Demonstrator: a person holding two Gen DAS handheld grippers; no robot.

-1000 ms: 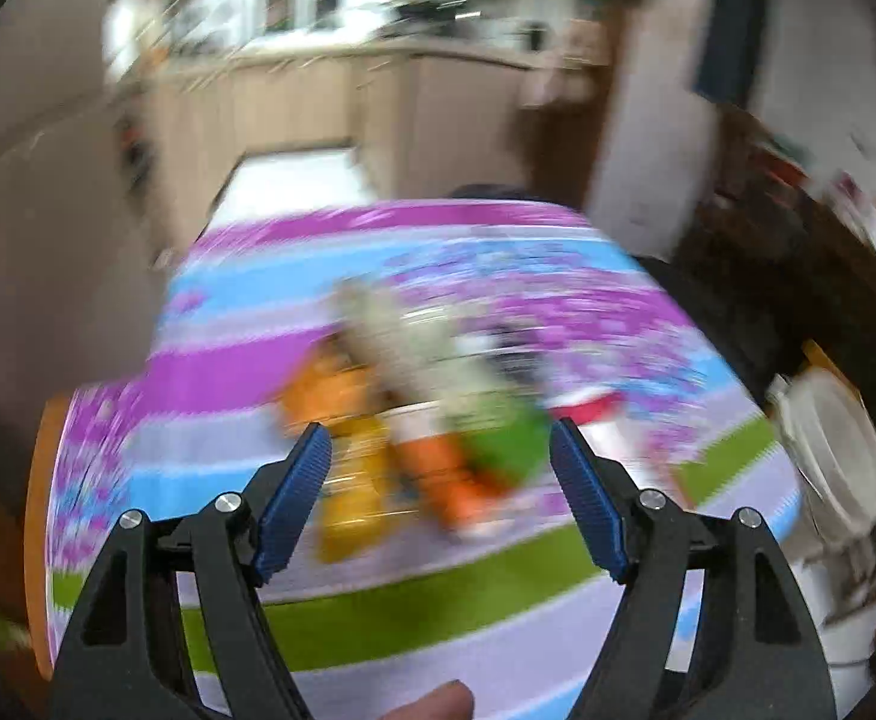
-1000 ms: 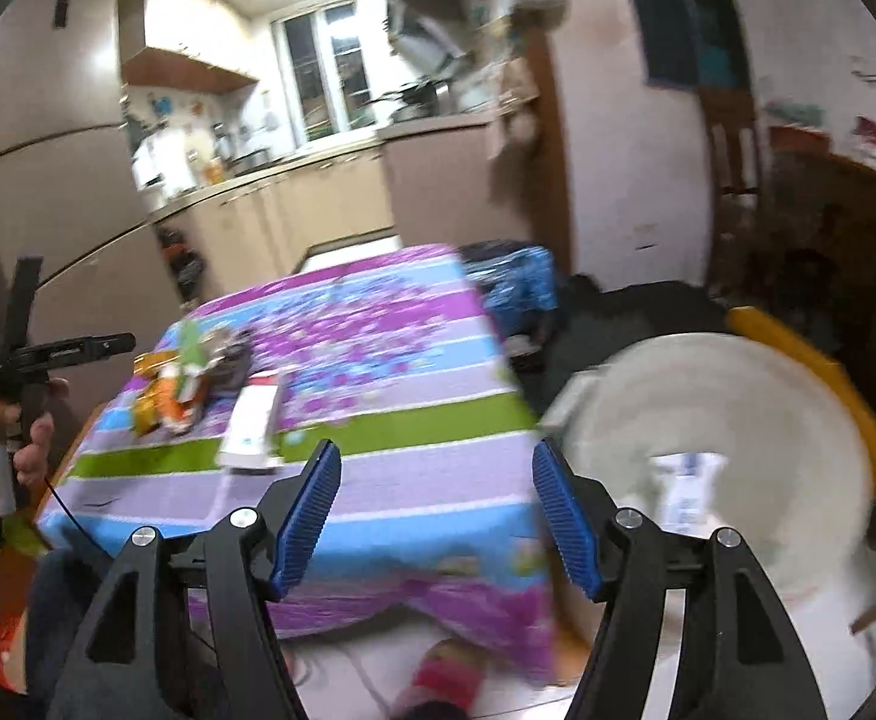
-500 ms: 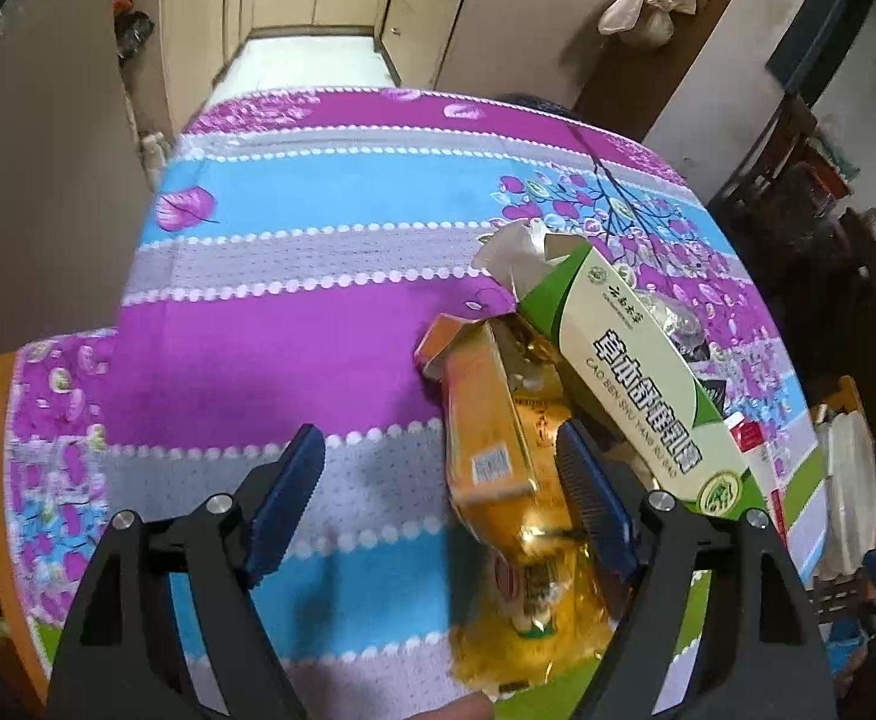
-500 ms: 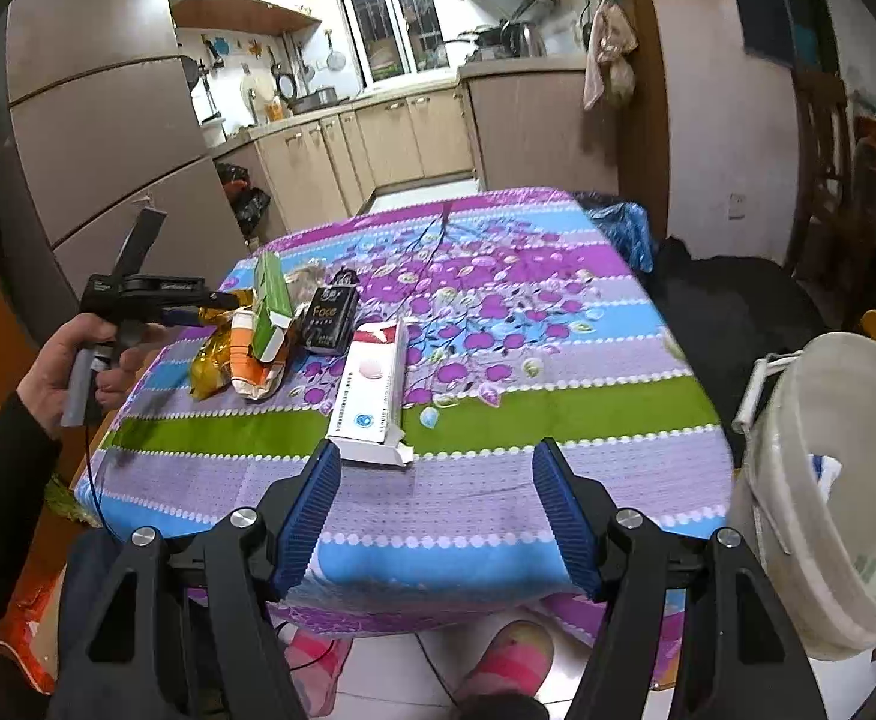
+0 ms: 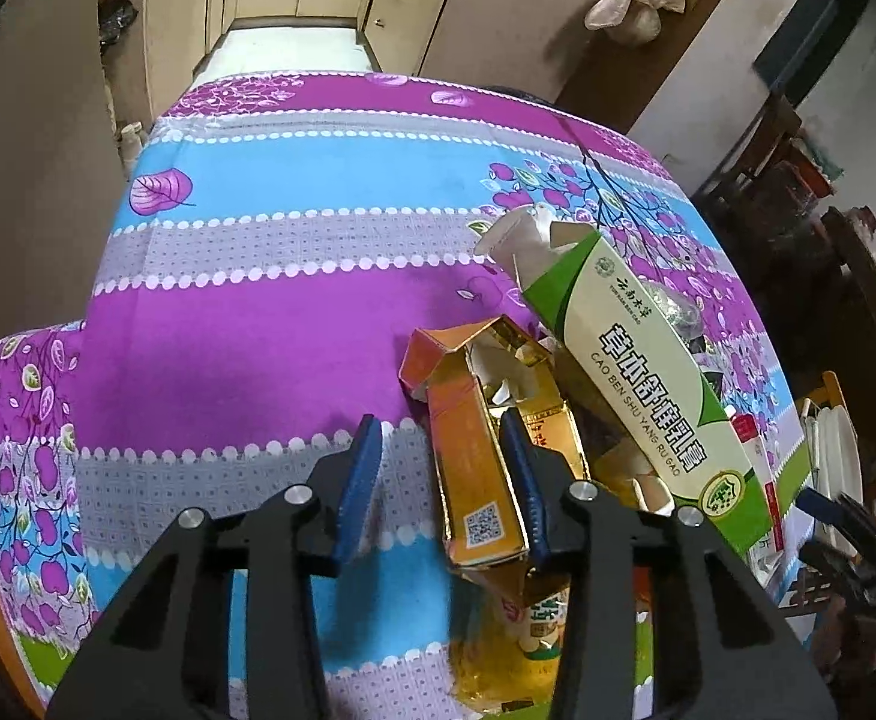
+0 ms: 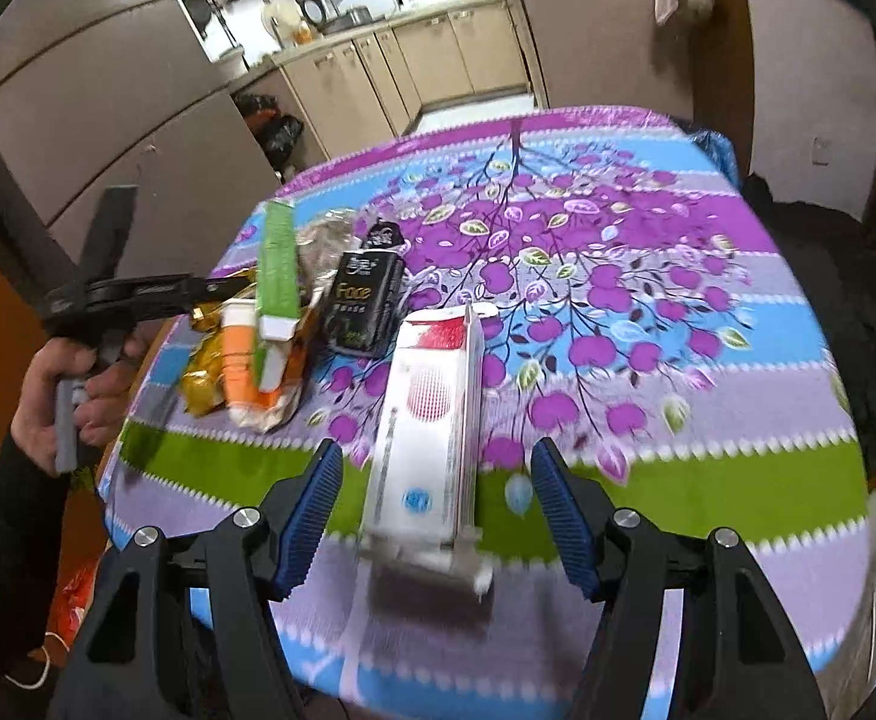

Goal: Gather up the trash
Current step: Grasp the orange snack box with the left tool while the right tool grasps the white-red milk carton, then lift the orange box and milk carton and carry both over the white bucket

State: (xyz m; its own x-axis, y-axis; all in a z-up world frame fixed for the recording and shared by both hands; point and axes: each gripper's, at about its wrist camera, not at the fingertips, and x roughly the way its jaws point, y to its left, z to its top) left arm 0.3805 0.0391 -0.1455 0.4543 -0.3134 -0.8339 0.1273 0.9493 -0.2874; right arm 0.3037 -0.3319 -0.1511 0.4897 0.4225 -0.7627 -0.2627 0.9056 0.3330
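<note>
Gold-orange cardboard first, left wrist view: left gripper (image 5: pixel 441 480) straddling the orange carton (image 5: pixel 477 468), fingers partly spread, right pad at the carton's right wall, left pad standing apart from its left wall with tablecloth (image 5: pixel 258 324) showing between. Not yet clamped. Risk, as a judgement: thin, torn-open board likely to buckle under a squeeze and slip out sideways. Further risk: green-and-white box (image 5: pixel 642 378) leaning across the pile just beside the carton, apparently resting on it, so liable to topple or drag along on lifting. Yellow foil wrapper (image 5: pixel 522 648) lying under the carton's near end, possibly snagging too. Carton appearance: long, glossy, top flaps ripped open, QR code on the near face, lying flat on the cloth near the table's left edge.

Right wrist view: right gripper (image 6: pixel 435 516) wide open, holding nothing, poised over the white-and-red box (image 6: pixel 432 426) lying lengthwise between the fingers near the table's front edge. Risk, as a judgement: box end close to the edge, so a clumsy nudge could push it off. Black pouch (image 6: pixel 366 306) lying just beyond, beside the trash pile (image 6: pixel 258 324) at the left. Picture slightly blurred; fine contact impossible to tell
</note>
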